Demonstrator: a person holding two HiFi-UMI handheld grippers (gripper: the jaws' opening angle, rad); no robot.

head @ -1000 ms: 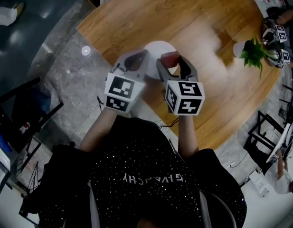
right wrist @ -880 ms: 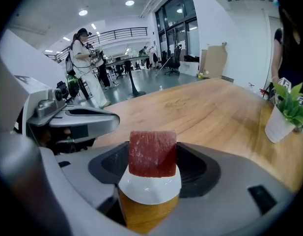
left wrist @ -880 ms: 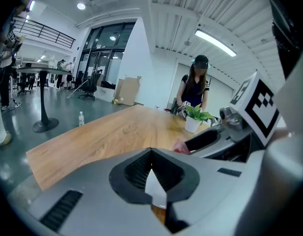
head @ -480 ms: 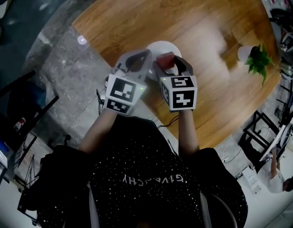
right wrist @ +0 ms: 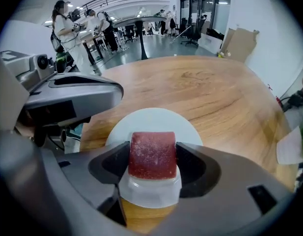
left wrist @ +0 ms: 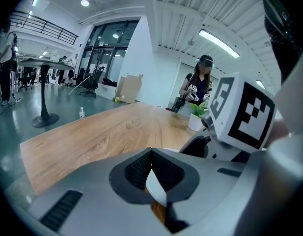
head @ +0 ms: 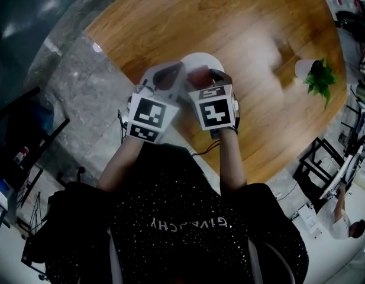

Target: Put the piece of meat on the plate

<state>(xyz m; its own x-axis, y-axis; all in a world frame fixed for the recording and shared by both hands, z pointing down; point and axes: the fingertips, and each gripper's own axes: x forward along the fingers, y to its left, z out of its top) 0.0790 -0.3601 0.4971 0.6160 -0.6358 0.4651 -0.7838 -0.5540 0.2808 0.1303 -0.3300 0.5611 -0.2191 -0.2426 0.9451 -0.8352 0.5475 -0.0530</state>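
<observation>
The right gripper [right wrist: 152, 162] has its fingers [right wrist: 203, 167] clenched on the red-brown block of meat [right wrist: 152, 150], held over the near part of the round white plate [right wrist: 153, 118] - whether it touches the plate cannot be told. The plate sits on the round wooden desk [right wrist: 210, 90]. The left gripper [left wrist: 151, 151] is just beside the plate's left edge - its fingers [left wrist: 135, 170] pressed together, holding nothing.

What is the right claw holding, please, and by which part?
The right claw grips the dark red block of meat by its two opposite sides.
</observation>
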